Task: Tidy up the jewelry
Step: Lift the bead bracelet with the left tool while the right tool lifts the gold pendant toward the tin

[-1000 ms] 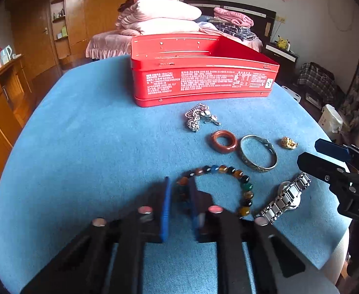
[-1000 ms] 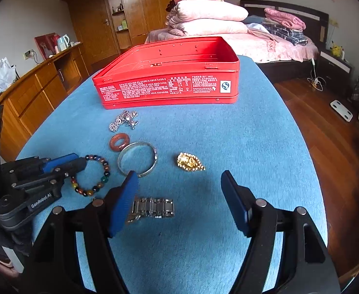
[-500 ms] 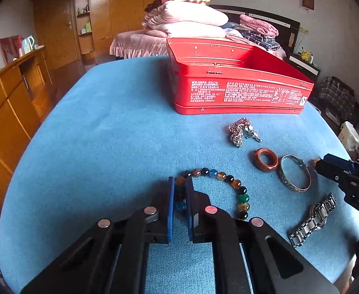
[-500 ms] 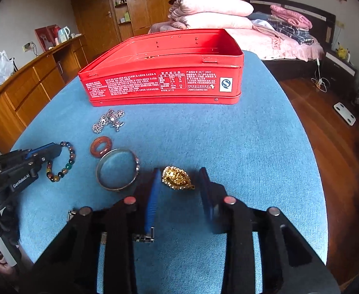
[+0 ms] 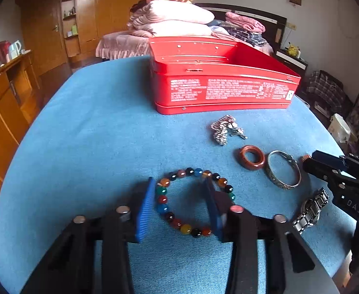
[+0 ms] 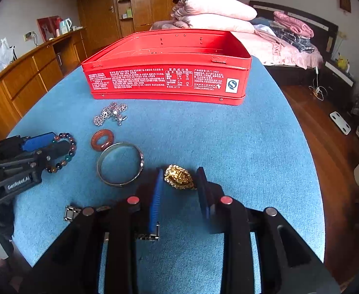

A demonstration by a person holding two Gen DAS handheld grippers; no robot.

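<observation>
An open red tin box [image 5: 223, 83] [image 6: 169, 73] stands at the far side of the blue table. My left gripper [image 5: 179, 191] is open, its jaws astride the left half of a multicoloured bead bracelet [image 5: 191, 205] lying on the cloth. My right gripper [image 6: 179, 178] is open, its jaws on either side of a gold brooch [image 6: 179, 177] on the table, close to it. A silver bangle [image 6: 120, 164] [image 5: 283, 171], a red-brown ring [image 6: 102, 139] [image 5: 251, 157], a silver chain heap [image 6: 110, 116] [image 5: 224, 129] and a metal watch [image 5: 310, 212] lie between them.
The table's round edge [image 6: 309, 171] drops to a wood floor on the right. A wooden sideboard [image 6: 27, 78] stands left, a bed with folded bedding [image 6: 213, 12] behind the box.
My left gripper has opened from nearly shut and now straddles the bead bracelet's left half. My right gripper stays around the gold brooch, its jaws slightly wider.
</observation>
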